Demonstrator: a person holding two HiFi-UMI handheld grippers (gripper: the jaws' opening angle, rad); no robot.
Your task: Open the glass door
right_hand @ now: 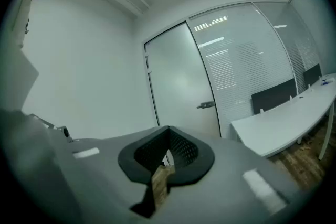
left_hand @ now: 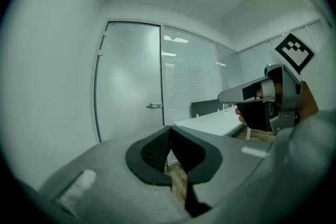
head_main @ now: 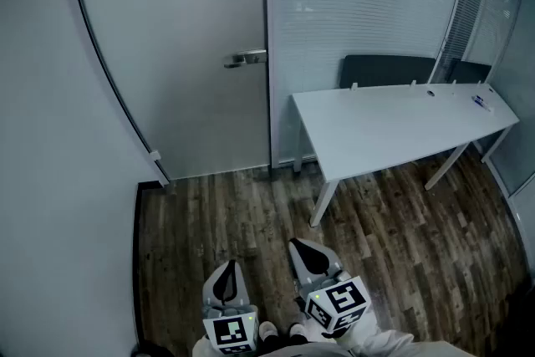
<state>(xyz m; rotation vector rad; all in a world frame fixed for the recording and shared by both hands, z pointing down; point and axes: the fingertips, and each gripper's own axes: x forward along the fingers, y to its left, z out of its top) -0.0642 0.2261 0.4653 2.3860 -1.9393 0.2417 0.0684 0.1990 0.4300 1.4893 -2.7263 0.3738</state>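
Note:
The frosted glass door [head_main: 180, 54] stands closed in its frame across the room, with a metal lever handle [head_main: 245, 58] at its right edge. Both gripper views show the door [left_hand: 128, 81] [right_hand: 178, 86] and its handle [left_hand: 154, 106] [right_hand: 206, 105] far ahead. My left gripper [head_main: 230, 265] [left_hand: 170, 128] and right gripper [head_main: 294, 244] [right_hand: 169, 128] are side by side low over the wooden floor, well short of the door and pointing toward it. Both have their jaws shut with nothing between them. The right gripper [left_hand: 223, 97] also shows in the left gripper view.
A glass partition with blinds [head_main: 359, 4] runs to the right of the door. A long white table [head_main: 401, 130] stands at the right, with dark chair backs [head_main: 386, 69] behind it. A plain wall [head_main: 50, 138] closes off the left. Wood floor [head_main: 234, 213] lies between me and the door.

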